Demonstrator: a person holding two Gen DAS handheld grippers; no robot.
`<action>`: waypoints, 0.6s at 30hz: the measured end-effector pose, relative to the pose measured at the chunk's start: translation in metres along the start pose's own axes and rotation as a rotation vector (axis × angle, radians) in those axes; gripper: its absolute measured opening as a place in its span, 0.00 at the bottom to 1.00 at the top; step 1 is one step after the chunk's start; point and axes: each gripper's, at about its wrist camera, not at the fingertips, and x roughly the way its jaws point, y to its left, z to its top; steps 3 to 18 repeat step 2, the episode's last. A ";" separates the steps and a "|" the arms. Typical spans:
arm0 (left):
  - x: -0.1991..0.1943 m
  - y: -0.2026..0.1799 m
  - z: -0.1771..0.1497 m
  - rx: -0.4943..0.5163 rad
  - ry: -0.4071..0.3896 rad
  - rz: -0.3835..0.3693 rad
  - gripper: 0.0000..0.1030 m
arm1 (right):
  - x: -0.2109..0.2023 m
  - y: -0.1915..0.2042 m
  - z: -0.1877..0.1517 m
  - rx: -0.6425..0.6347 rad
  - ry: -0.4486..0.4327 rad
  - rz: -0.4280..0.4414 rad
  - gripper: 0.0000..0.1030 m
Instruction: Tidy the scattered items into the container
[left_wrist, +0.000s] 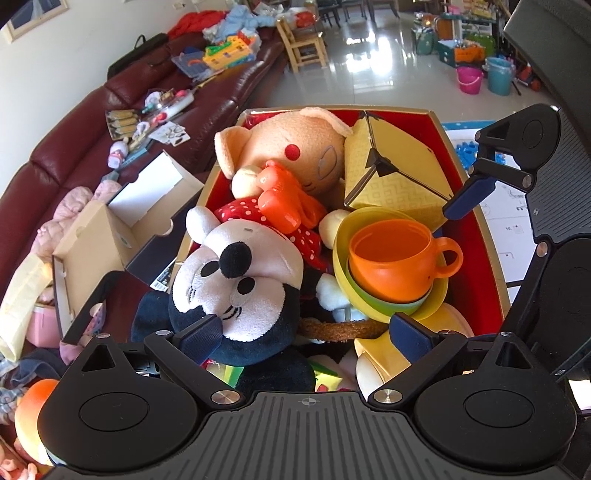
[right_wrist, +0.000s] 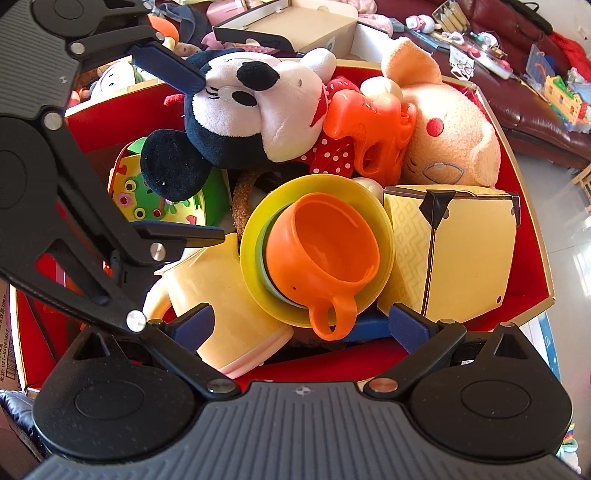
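A red-lined box with a gold rim (left_wrist: 439, 122) (right_wrist: 535, 221) is packed with toys. A Minnie plush (left_wrist: 240, 280) (right_wrist: 258, 110) lies against a peach pig plush (left_wrist: 295, 147) (right_wrist: 454, 140), with an orange plastic toy (left_wrist: 284, 199) between them. An orange cup (left_wrist: 391, 266) (right_wrist: 321, 243) sits in stacked yellow and green bowls beside a yellow paper box (left_wrist: 399, 173) and a cream jug (right_wrist: 221, 295). My left gripper (left_wrist: 306, 336) (right_wrist: 177, 151) stands open around the Minnie plush's head. My right gripper (right_wrist: 301, 326) is open over the cup's handle and holds nothing.
A maroon sofa (left_wrist: 74, 129) strewn with small toys runs along the left. An open cardboard box (left_wrist: 110, 236) lies beside the container. A wooden chair (left_wrist: 303, 44) and plastic buckets (left_wrist: 469, 79) stand on the shiny floor beyond.
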 end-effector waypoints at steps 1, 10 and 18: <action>0.000 0.001 0.000 -0.003 0.000 -0.004 0.99 | 0.000 0.000 0.000 0.001 0.001 0.002 0.98; 0.000 0.002 -0.001 -0.006 0.000 -0.005 0.99 | 0.000 0.001 0.000 0.001 0.003 0.003 0.98; 0.000 0.002 -0.001 -0.006 0.000 -0.005 0.99 | 0.000 0.001 0.000 0.001 0.003 0.003 0.98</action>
